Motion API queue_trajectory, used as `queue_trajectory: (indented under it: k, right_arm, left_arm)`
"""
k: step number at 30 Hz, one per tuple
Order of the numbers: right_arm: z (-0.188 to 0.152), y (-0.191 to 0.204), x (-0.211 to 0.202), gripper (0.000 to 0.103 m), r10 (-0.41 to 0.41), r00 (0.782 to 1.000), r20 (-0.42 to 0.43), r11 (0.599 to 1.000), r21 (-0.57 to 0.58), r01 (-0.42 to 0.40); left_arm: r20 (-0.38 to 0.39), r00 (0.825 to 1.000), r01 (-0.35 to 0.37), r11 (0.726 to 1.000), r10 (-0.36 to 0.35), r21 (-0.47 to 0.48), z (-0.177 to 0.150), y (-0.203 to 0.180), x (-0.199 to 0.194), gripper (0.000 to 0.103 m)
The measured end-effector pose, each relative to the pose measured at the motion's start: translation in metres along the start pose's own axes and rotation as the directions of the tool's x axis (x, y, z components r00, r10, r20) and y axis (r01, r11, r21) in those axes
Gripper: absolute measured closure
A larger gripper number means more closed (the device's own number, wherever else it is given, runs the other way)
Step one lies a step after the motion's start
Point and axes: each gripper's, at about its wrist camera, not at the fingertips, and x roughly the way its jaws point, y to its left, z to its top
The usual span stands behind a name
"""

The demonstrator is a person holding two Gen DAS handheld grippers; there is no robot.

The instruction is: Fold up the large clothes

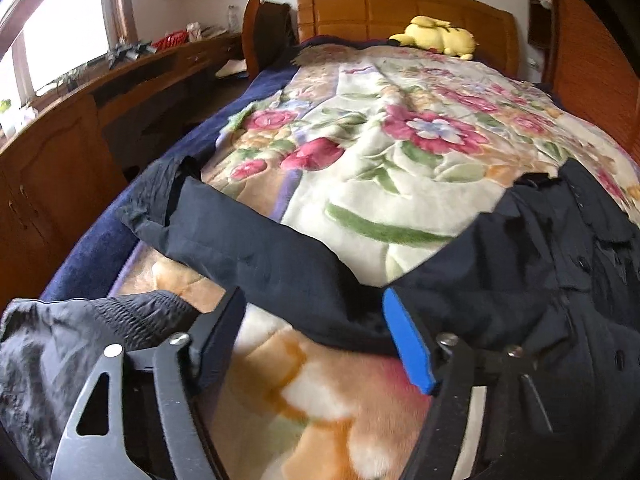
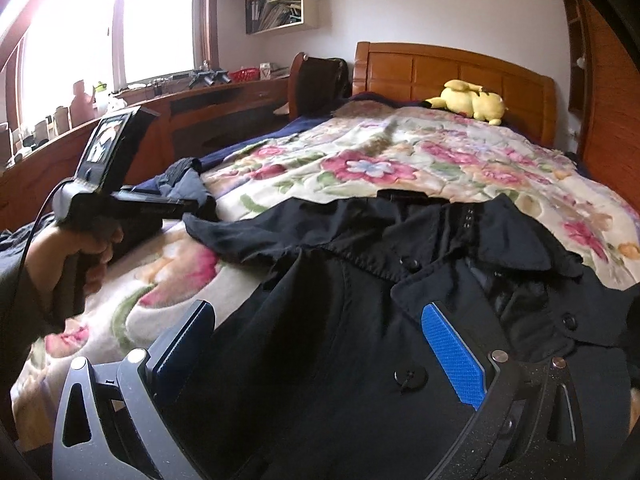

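A large black coat [image 2: 352, 280] lies spread on the floral bed blanket [image 2: 400, 152], collar toward the headboard. Its left sleeve [image 1: 248, 248] stretches out to the bed's left edge, cuff at the navy border. My left gripper [image 1: 312, 312] is open, hovering just above the sleeve near the armpit, nothing between the fingers. It also shows from the side in the right wrist view [image 2: 200, 206], held in a hand. My right gripper [image 2: 316, 328] is open over the coat's buttoned front, with fabric below the blue pads [image 2: 452, 356].
A yellow plush toy [image 2: 472, 102] lies by the wooden headboard [image 2: 452, 68]. A wooden desk [image 1: 120, 80] with clutter runs along the window on the left. Another dark garment [image 1: 48, 344] is bunched at the bed's near left corner. A wooden wardrobe [image 1: 596, 72] stands on the right.
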Motion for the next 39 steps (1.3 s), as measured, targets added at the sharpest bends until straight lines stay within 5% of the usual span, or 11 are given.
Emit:
queue_trajectory:
  k: [8,12,16,19,27,39]
  right_arm:
    - [0.003,0.007,0.003,0.000,-0.014,1.000,0.000,1.000,-0.010,0.014]
    - [0.002,0.008,0.006,0.000,-0.017,1.000,0.005,1.000,-0.015,0.017]
    - [0.001,0.009,0.008,0.000,-0.021,1.000,0.005,1.000,-0.019,0.021]
    - [0.001,0.006,0.008,0.000,-0.024,1.000,0.011,1.000,-0.016,0.024]
    - [0.002,-0.003,0.005,0.000,-0.030,0.999,0.029,0.999,0.020,0.029]
    - [0.007,-0.040,-0.017,0.000,-0.135,0.987,0.091,0.986,0.111,0.125]
  left_arm:
    - [-0.081,0.996,-0.037,0.999,0.035,-0.026,0.006,0.001,0.030,0.043]
    - [-0.103,0.995,-0.003,0.999,-0.002,-0.047,0.004,0.005,0.035,0.060]
    - [-0.118,0.992,0.042,0.998,-0.047,-0.044,0.006,0.001,0.035,0.089]
    - [-0.096,0.995,0.040,0.999,-0.041,-0.016,0.009,-0.007,0.028,0.097]
    - [0.047,0.997,0.060,0.997,-0.062,0.045,0.027,-0.030,-0.024,0.099]
    - [0.169,0.949,0.227,0.951,-0.265,0.212,0.023,-0.119,-0.127,0.099]
